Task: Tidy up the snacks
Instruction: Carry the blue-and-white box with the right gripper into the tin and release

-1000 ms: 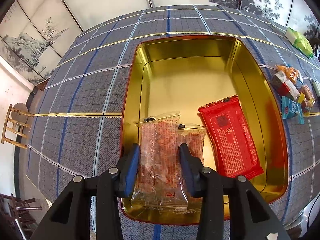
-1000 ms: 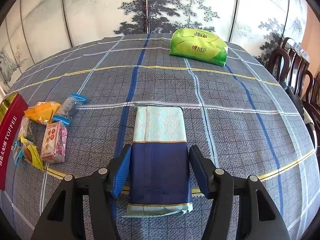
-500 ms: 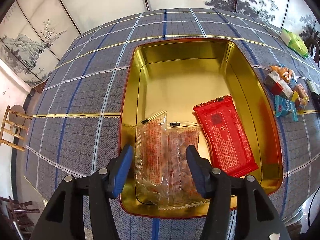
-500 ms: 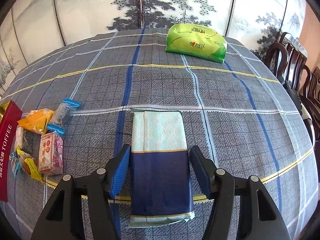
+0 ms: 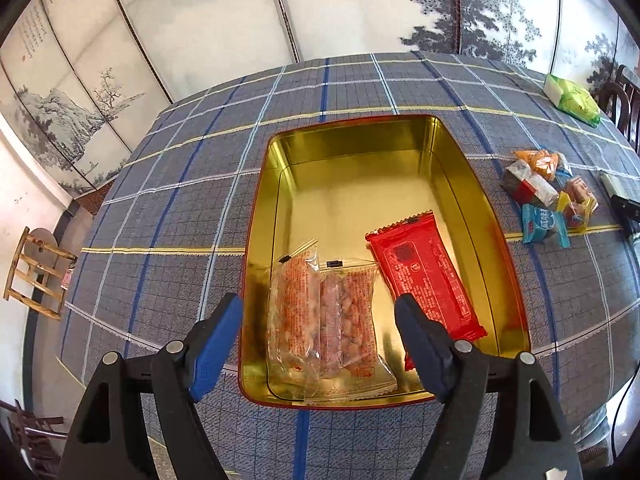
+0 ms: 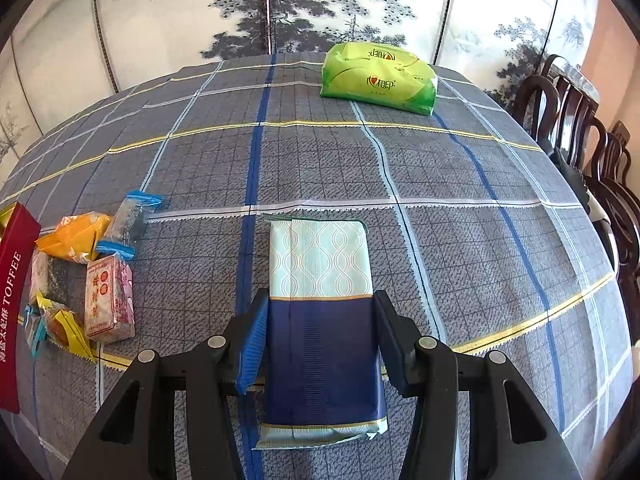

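The left gripper [image 5: 318,330] hangs with its jaws opening, released, above two clear packets of reddish snacks [image 5: 326,326] lying beside a red foil packet [image 5: 426,276] in the gold rectangular tin [image 5: 360,168]. The right gripper [image 6: 318,334] jaws are closing around a navy-and-mint packet [image 6: 320,308] on the checked surface [image 6: 460,184]; whether they press it I cannot tell.

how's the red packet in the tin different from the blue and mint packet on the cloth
The red packet is a single colour with printed text; the blue and mint packet is dark blue at the near half and pale patterned mint at the far half. The red packet lies inside the gold tin, free of any gripper; the blue and mint packet lies on the tablecloth between the closing jaws of the right gripper. Both lie flat, sealed and oblong.
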Action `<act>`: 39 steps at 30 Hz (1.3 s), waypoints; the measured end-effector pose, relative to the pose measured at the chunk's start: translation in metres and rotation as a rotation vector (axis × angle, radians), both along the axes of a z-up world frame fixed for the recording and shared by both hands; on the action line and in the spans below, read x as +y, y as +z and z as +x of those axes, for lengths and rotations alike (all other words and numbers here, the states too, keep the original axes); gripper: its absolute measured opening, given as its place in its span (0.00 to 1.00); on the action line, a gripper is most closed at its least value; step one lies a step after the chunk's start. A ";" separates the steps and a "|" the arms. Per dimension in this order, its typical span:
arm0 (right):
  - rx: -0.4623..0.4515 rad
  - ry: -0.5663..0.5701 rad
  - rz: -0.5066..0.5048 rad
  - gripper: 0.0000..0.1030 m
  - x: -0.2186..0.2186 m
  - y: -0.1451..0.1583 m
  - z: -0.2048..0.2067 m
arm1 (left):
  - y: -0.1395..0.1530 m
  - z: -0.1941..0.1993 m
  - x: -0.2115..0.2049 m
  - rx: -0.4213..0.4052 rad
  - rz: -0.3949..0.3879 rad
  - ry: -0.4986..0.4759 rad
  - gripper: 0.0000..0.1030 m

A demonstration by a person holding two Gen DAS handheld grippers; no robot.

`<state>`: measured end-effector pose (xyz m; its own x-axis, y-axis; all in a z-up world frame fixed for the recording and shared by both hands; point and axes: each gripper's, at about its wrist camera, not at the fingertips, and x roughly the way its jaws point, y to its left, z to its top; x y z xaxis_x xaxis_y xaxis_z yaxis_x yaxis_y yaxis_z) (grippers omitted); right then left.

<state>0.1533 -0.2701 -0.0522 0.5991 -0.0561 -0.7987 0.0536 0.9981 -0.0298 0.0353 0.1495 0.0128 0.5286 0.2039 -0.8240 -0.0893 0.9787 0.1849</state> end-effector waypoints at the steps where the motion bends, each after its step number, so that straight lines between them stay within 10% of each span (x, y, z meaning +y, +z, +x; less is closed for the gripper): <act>1: -0.005 -0.010 0.000 0.50 0.000 0.002 -0.003 | 0.002 -0.002 0.000 -0.014 -0.010 0.006 0.75; 19: -0.093 0.084 0.090 0.50 0.056 0.061 -0.033 | 0.010 -0.016 0.023 -0.081 -0.102 0.097 0.82; 39: -0.021 0.525 0.228 0.50 0.277 0.069 -0.060 | 0.010 -0.050 0.098 -0.075 -0.120 0.353 0.82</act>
<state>0.0929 0.0071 0.0171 0.5158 0.4254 -0.7437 -0.4530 0.8722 0.1847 -0.0146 0.2473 0.0231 0.5028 0.2888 -0.8147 -0.4336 0.8997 0.0513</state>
